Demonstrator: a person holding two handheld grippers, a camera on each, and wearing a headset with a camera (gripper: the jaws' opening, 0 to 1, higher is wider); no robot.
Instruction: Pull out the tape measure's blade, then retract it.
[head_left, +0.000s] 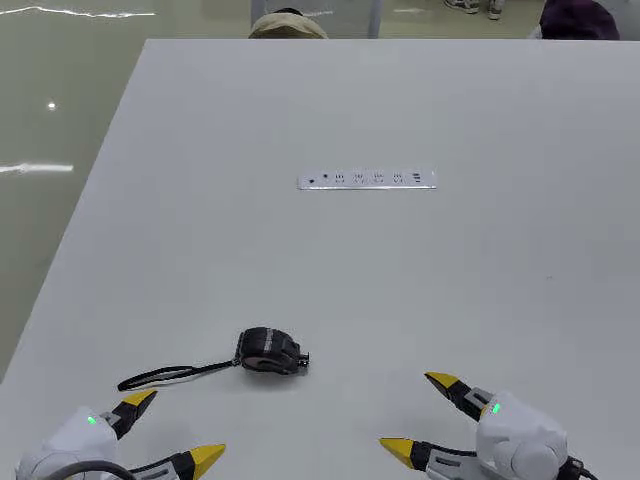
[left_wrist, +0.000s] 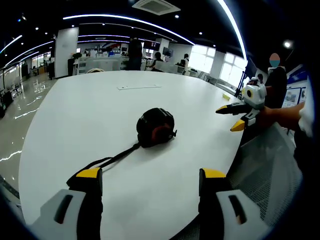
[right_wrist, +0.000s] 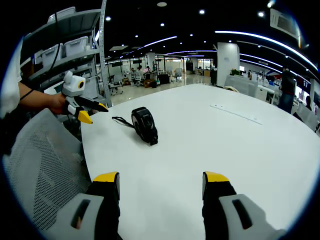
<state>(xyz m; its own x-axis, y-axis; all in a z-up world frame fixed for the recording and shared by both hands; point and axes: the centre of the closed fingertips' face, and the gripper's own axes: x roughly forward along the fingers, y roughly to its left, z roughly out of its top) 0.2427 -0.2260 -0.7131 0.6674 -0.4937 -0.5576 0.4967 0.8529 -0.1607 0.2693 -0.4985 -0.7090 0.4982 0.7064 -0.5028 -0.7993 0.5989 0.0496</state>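
Start from 2 wide-spread, empty tongs: left gripper (head_left: 174, 427) just beside the strap (head_left: 165, 376), right gripper (head_left: 418, 414) well apart from the tape measure (head_left: 268, 351) lying on the white table (head_left: 400, 280). Clamp its body with left (strap side), pinch the blade tip (head_left: 303, 359) with right, pull straight.

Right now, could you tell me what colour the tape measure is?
Black tape measure, reddish side; clearest in left gripper view.

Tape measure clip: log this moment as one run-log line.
tape measure: on table, blade not out, untouched | left gripper: open, near strap | right gripper: open, holding nothing
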